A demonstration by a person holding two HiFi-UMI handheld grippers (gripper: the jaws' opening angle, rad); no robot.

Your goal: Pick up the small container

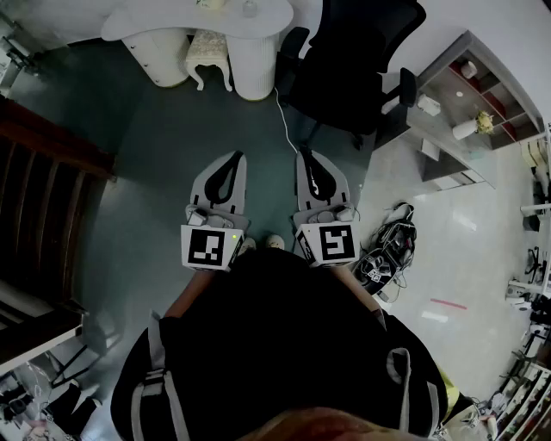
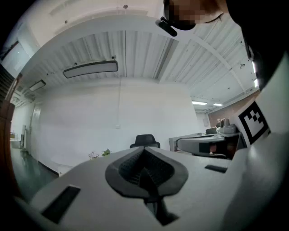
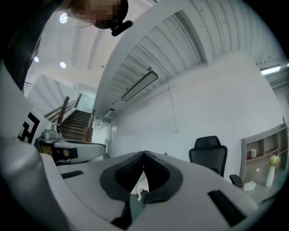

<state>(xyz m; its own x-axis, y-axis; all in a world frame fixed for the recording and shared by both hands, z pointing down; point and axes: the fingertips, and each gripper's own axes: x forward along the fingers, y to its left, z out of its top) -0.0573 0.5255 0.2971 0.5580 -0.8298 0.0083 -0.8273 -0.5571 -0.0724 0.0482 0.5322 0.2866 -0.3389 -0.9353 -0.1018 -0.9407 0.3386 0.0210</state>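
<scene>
**Spotter:** Head view first. Where is the small container?

**Operator:** I can't find it. I hold the left hand-held gripper [image 1: 235, 158] and the right hand-held gripper [image 1: 303, 155] level over bare floor [image 1: 146, 146]. The white surface [image 1: 172, 19] and the office chair [image 1: 353, 60] stand well ahead.

**Spotter:** Left gripper view?

**Operator:** Jaws together, nothing in them.

**Spotter:** Right gripper view?

**Operator:** Jaws together too. A white scrap shows through the gap, probably furniture beyond, but I can't tell.

**Spotter:** So how do we pick well?

**Operator:** I'd find the container first, then part one pair of jaws before the approach. I'd come in level and close only once it sits squarely between the pads.
</scene>
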